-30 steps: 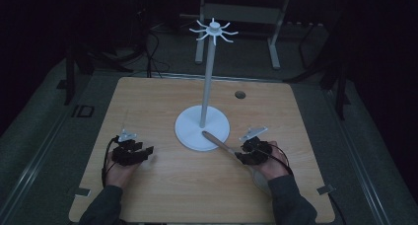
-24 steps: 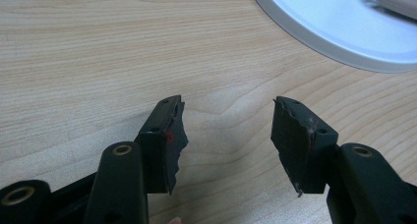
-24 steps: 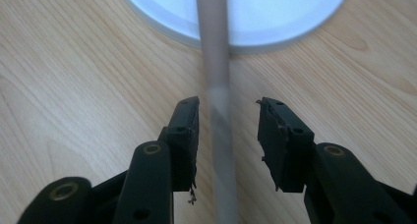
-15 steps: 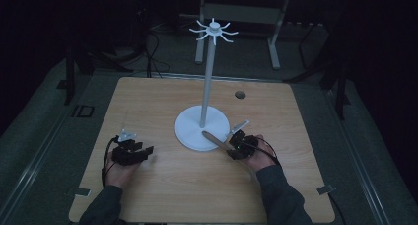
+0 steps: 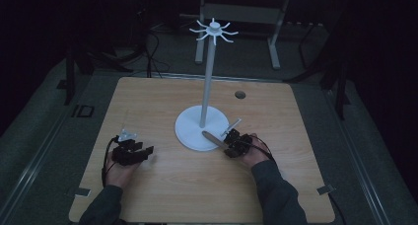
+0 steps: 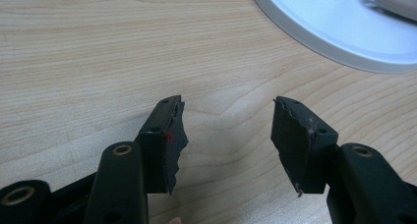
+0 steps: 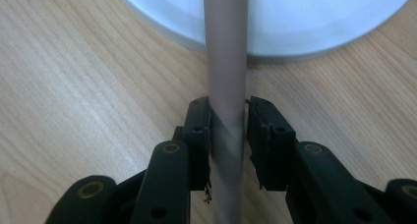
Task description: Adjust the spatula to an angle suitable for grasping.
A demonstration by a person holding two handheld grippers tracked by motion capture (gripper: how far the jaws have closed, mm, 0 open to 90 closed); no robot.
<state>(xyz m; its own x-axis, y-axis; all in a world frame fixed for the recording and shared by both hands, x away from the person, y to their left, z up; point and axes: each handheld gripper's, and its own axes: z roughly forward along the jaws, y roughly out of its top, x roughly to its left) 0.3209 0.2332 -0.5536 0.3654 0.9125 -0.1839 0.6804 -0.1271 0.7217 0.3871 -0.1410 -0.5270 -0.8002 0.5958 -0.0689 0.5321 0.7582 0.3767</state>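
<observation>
The right gripper (image 7: 228,135) has a long, round, grey-beige handle (image 7: 225,62) between its two black jaws. The jaws have just been closing, and in the right gripper view they stand narrow around it: the left pad lies against the handle, while a thin gap may remain at the right pad, so I cannot tell whether the grip is firm yet. The handle runs straight away from the gripper, over the bare wood and up onto the edge of the white round base (image 7: 314,17) of a stand. In the high view the right gripper (image 5: 231,145) sits just beside that base (image 5: 190,131) at its near right edge, with the wooden handle (image 5: 213,138) lying slantwise across the rim and the person's right hand (image 5: 254,153) behind it.

The left gripper (image 6: 226,135) rests low over the wooden table (image 6: 98,52), its jaws wide apart with only wood grain between them. In the high view it (image 5: 140,153) lies well apart from the base, near the table's left front.

From the base rises a slim white pole (image 5: 208,82) topped by a ring of short curved hooks (image 5: 214,30). A small dark round hole (image 5: 240,94) sits in the tabletop beyond the stand.
</observation>
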